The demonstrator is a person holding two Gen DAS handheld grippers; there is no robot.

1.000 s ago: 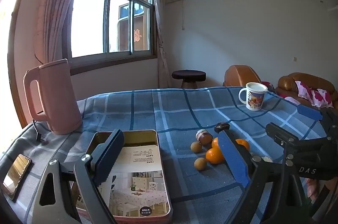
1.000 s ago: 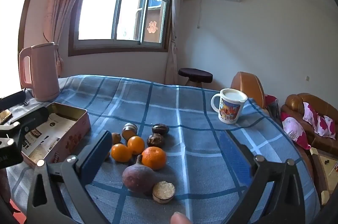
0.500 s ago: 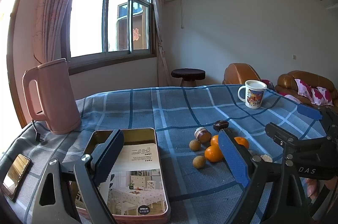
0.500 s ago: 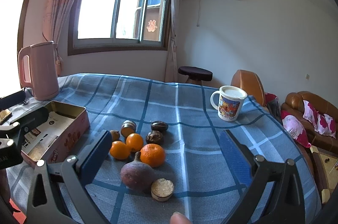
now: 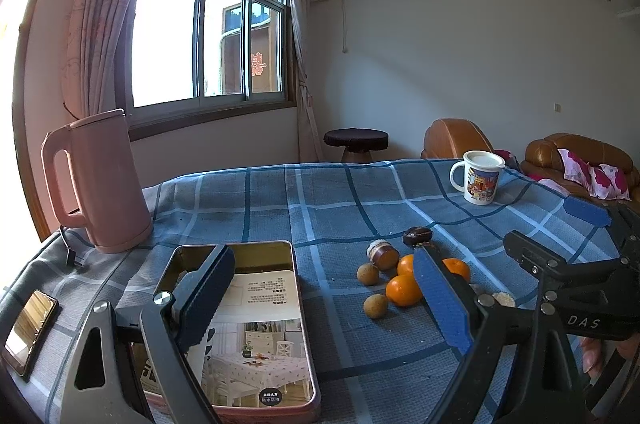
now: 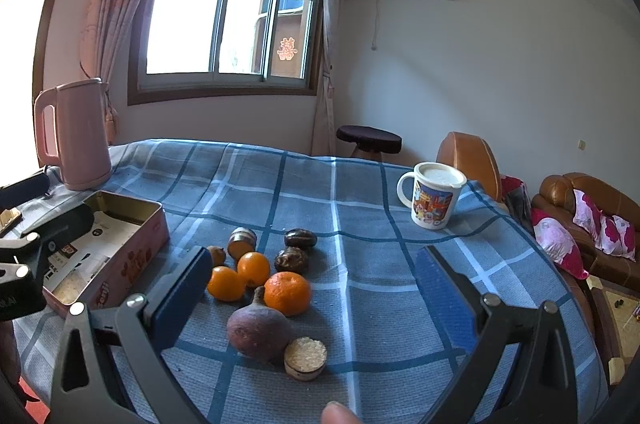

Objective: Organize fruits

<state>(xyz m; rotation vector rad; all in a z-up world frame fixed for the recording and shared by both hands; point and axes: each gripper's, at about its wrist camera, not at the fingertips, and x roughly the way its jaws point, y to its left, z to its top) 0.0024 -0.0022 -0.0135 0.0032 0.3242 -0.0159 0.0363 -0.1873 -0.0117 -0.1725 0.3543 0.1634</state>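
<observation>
Several fruits lie in a cluster on the blue checked tablecloth. They include a mandarin (image 6: 287,292), two oranges (image 6: 226,283), a purple fruit (image 6: 258,332), dark brown fruits (image 6: 300,238) and small brown ones (image 5: 375,306). An open pink tin (image 6: 132,256) lined with a printed leaflet sits to their left. My right gripper (image 6: 316,260) is open, hovering near the cluster with the fruits between its fingers' lines. My left gripper (image 5: 320,264) is open above the tin (image 5: 260,256). Neither holds anything.
A pink kettle (image 5: 100,183) stands at the table's far left corner and a lidded cartoon mug (image 6: 434,201) at the far right. A phone (image 5: 30,328) lies by the left edge. Brown sofas (image 6: 592,207) and a stool (image 6: 368,139) are beyond the table.
Both views wobble only slightly. The grippers stay open and nothing on the table has moved.
</observation>
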